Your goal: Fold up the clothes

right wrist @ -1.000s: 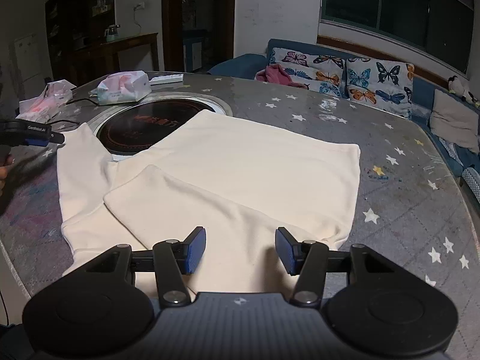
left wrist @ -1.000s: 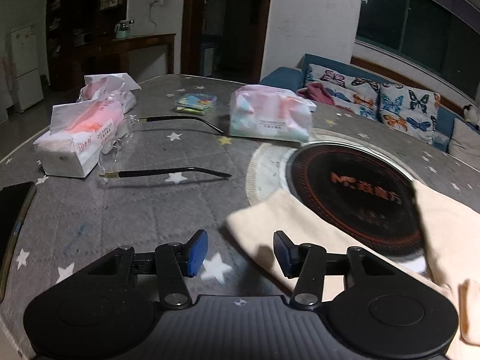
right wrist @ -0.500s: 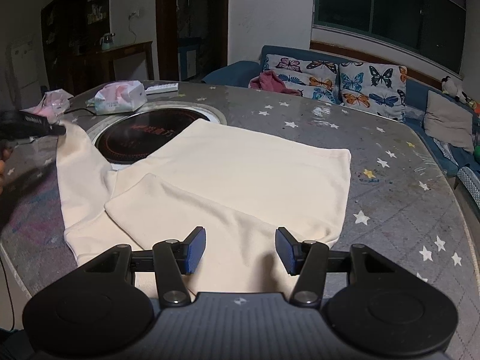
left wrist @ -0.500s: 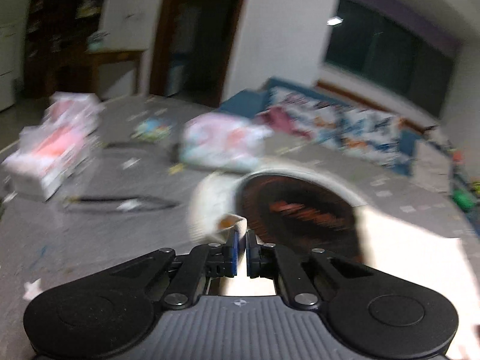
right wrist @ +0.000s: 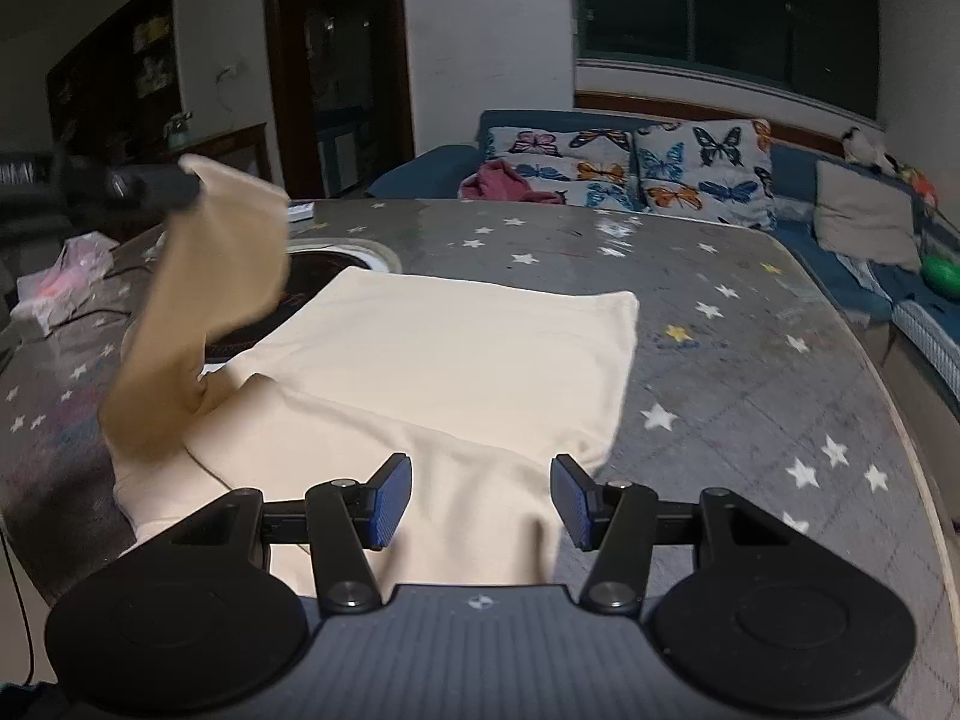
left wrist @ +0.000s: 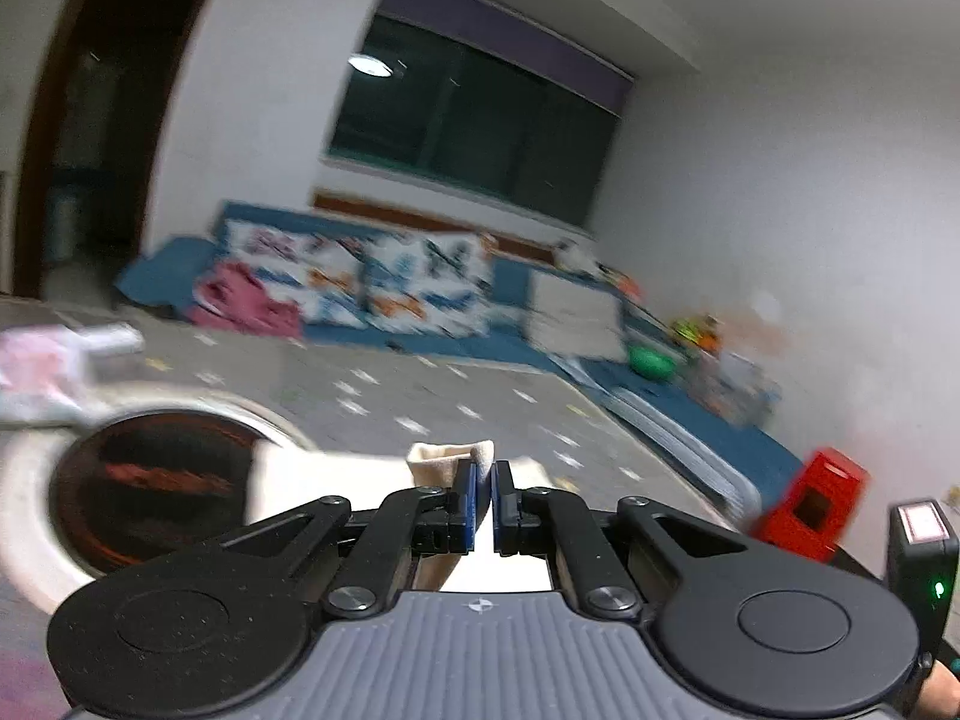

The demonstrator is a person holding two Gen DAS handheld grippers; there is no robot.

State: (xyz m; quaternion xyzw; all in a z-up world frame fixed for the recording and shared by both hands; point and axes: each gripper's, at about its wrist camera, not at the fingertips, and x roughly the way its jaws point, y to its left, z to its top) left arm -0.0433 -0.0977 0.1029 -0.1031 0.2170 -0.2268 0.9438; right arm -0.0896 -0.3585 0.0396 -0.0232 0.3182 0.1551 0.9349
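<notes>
Living room at night, dark window along the far wall. A grey counter (right wrist: 708, 372) printed with white stars fills the middle of the right wrist view; a blue sofa (right wrist: 798, 180) with butterfly cushions (right wrist: 702, 171) runs behind it across the upper right of the frame. A round dark cooktop (left wrist: 150, 480) is set into the counter, seen at lower left of the left wrist view, partly covered by cloth.

A cream garment (right wrist: 456, 360) lies flat on the counter at centre of the right wrist view, one sleeve folded across its near part. The other sleeve (right wrist: 210, 294) is raised off the counter at left of the frame, hanging in a curved strip from its cuff.

The left gripper (left wrist: 480, 501), at lower centre of its own view, has its blue pads pressed nearly together, pinching the cuff (left wrist: 450, 456), which stands up just above the pads. In the right wrist view the same gripper (right wrist: 150, 186) shows blurred at upper left, at the top of the raised sleeve.

The right gripper (right wrist: 480, 501) is spread wide, hovering over the near edge of the garment; contact with the cloth cannot be determined.

A tissue pack (right wrist: 66, 276) sits at far left. The left wrist view is motion-blurred.
</notes>
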